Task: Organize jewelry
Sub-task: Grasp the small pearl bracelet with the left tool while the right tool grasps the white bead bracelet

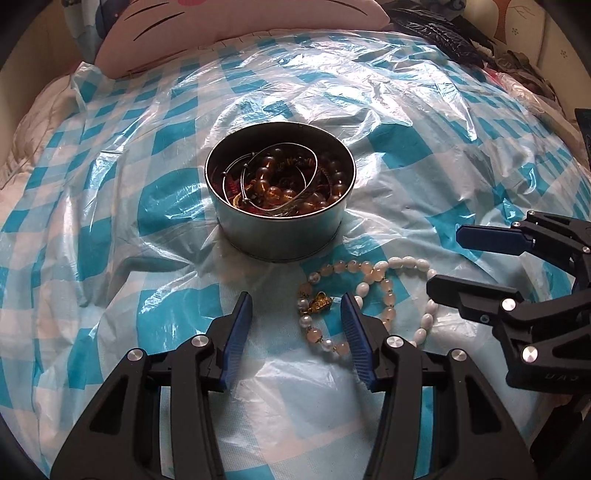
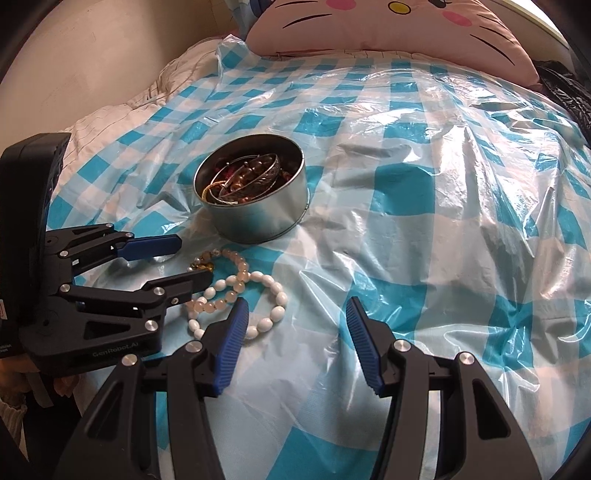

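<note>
A round metal tin (image 1: 284, 236) (image 2: 258, 218) holds several bracelets, beads and wire bangles. In front of it lie a pink bead bracelet with a gold charm (image 1: 388, 295) (image 2: 236, 264) and a white bead bracelet (image 1: 424, 321) (image 2: 275, 295), overlapping. My left gripper (image 1: 295, 306) (image 2: 192, 256) is open and empty, its right finger over the pink bracelet's edge. My right gripper (image 2: 295, 314) (image 1: 448, 258) is open and empty, just right of the bracelets.
A blue-and-white checked plastic sheet (image 1: 110, 221) (image 2: 443, 221) covers the bed. A pink cat-face pillow (image 1: 236, 22) (image 2: 388, 29) lies at the far edge. Dark clothing (image 1: 461, 40) is piled at the far right.
</note>
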A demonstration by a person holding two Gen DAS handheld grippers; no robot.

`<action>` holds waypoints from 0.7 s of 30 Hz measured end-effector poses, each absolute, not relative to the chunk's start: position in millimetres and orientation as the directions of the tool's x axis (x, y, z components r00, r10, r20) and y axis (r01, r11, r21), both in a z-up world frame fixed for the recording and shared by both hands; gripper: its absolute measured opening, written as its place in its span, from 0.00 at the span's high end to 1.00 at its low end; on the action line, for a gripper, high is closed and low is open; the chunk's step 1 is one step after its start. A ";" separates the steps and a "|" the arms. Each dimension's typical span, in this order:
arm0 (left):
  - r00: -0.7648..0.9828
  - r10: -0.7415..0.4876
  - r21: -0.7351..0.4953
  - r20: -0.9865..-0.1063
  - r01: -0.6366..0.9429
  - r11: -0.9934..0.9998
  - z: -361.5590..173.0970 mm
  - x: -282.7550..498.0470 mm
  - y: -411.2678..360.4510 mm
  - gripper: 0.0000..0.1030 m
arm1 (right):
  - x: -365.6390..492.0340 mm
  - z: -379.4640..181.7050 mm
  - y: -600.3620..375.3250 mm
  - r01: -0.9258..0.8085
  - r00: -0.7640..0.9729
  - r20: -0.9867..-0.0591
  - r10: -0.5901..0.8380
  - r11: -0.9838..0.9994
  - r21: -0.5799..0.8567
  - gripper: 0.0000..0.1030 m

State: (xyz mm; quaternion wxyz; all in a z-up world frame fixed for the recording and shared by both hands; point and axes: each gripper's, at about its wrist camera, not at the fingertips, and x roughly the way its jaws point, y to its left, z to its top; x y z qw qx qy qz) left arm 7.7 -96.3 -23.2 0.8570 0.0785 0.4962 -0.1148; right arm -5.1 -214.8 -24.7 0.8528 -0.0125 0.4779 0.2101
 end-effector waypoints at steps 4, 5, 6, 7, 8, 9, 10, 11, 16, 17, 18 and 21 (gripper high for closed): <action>0.474 -0.109 0.032 -0.873 0.280 0.959 -27.6 5.9 -94.2 0.70 | -1.4 -29.9 -206.3 -0.394 0.435 -0.833 0.343 0.904 0.167 0.55; 0.474 -0.100 0.039 -0.875 0.275 0.961 -26.8 3.9 -91.1 0.75 | -1.7 -30.9 -205.2 -0.399 0.432 -0.838 0.334 0.904 0.155 0.56; 0.474 -0.089 0.046 -0.876 0.267 0.963 -25.9 2.1 -87.5 0.77 | -3.1 -31.2 -205.3 -0.404 0.433 -0.841 0.325 0.904 0.142 0.59; 0.476 -0.079 0.053 -0.876 0.259 0.964 -24.5 -0.2 -83.6 0.79 | -4.7 -29.9 -206.9 -0.403 0.440 -0.839 0.321 0.905 0.135 0.61; 0.476 -0.079 0.050 -0.876 0.253 0.966 -22.6 -2.2 -79.6 0.79 | -6.2 -28.4 -209.0 -0.402 0.445 -0.833 0.327 0.905 0.140 0.62; 0.478 -0.088 0.038 -0.874 0.249 0.968 -20.3 -3.7 -76.3 0.79 | -7.1 -26.4 -211.0 -0.401 0.452 -0.826 0.337 0.904 0.149 0.63; 0.482 -0.095 0.030 -0.871 0.246 0.969 -18.1 -4.3 -74.4 0.79 | -8.0 -24.0 -211.9 -0.408 0.458 -0.815 0.355 0.899 0.163 0.63; 0.489 -0.099 0.029 -0.867 0.247 0.969 -16.0 -3.8 -74.1 0.79 | -7.7 -23.0 -211.0 -0.414 0.456 -0.811 0.366 0.894 0.171 0.63; 0.491 -0.109 0.024 -0.864 0.256 0.966 -18.8 9.5 -82.0 0.79 | 1.1 -32.9 -194.6 -0.440 0.397 -0.838 0.374 0.879 0.184 0.66; 0.483 -0.104 0.027 -0.869 0.257 0.966 -23.2 11.8 -83.2 0.79 | 2.5 -37.3 -191.2 -0.441 0.385 -0.850 0.359 0.881 0.172 0.67; 0.472 -0.104 0.026 -0.875 0.262 0.965 -27.9 12.2 -84.2 0.79 | 2.9 -40.9 -189.0 -0.441 0.379 -0.859 0.345 0.883 0.160 0.70; 0.463 -0.112 0.026 -0.879 0.282 0.959 -30.8 5.4 -86.4 0.87 | -1.4 -40.5 -189.4 -0.445 0.390 -0.857 0.336 0.884 0.144 0.81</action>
